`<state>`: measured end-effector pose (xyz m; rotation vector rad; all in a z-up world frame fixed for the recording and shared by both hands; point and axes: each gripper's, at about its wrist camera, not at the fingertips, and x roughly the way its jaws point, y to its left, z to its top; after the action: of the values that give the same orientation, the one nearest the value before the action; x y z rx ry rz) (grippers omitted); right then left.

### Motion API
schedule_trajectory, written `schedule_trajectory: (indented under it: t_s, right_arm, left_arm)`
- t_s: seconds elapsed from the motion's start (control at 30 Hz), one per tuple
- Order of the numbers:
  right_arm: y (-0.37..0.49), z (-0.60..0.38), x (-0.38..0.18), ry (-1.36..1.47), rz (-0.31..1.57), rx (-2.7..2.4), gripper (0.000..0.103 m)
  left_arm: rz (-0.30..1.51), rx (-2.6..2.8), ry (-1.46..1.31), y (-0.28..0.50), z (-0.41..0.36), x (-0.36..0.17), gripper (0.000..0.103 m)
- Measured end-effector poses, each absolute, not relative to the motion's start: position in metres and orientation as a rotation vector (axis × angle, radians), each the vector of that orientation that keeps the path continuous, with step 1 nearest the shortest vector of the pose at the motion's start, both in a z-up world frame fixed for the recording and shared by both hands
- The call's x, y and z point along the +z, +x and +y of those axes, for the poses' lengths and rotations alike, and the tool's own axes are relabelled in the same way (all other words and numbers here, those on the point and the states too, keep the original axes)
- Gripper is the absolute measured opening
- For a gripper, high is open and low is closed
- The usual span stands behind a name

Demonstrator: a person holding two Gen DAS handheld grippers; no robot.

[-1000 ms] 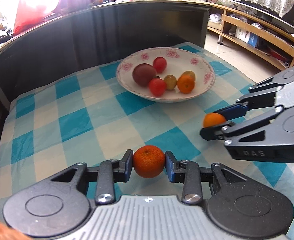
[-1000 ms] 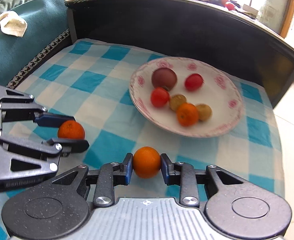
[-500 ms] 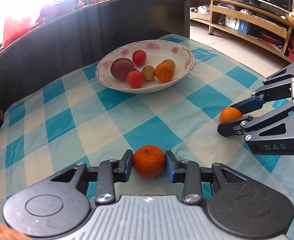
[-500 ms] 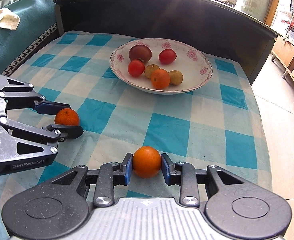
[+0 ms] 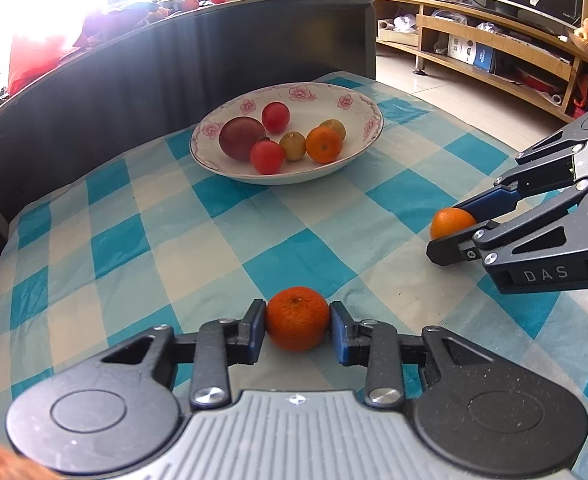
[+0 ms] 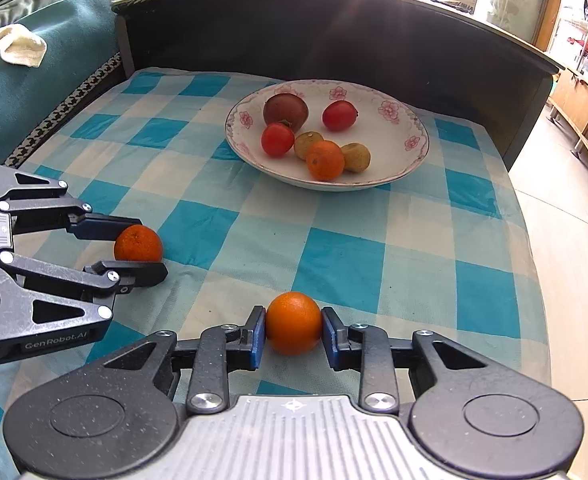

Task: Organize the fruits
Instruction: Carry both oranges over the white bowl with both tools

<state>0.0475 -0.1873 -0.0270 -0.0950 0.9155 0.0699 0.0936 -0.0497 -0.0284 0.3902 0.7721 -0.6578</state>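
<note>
My left gripper (image 5: 297,326) is shut on a dimpled orange (image 5: 297,322), low over the checked cloth; it also shows in the right wrist view (image 6: 139,243). My right gripper (image 6: 293,326) is shut on a smooth orange (image 6: 294,323), seen from the left wrist view (image 5: 450,222) at the right. A white flowered bowl (image 5: 358,148) sits at the far middle of the table and holds a dark plum (image 5: 241,143), two red tomatoes, an orange (image 5: 323,145) and two small yellowish fruits. The bowl also shows in the right wrist view (image 6: 410,160).
The blue and cream checked cloth (image 5: 142,240) covers the table. A dark curved backboard (image 5: 134,72) walls the far side. A teal sofa with a cream towel (image 6: 18,50) lies to the left. The table's right edge drops to tiled floor (image 6: 574,280); wooden shelves (image 5: 494,52) stand beyond.
Both grippers, each still holding its orange, have drawn back from the bowl toward the near side of the table. The bowl and its fruit have not moved.
</note>
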Motion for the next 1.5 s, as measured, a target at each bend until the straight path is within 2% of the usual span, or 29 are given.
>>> schedule_trajectory:
  t_s: [0.7, 1.5]
  right_arm:
    - [0.105, -0.219, 0.007, -0.036, 0.788, 0.011, 0.024]
    - [0.160, -0.237, -0.002, -0.012, 0.758, -0.014, 0.024]
  left_arm:
    - [0.679, -0.582, 0.362, 0.152, -0.093, 0.005, 0.043]
    - [0.691, -0.562, 0.342, 0.189, -0.127, -0.006, 0.044]
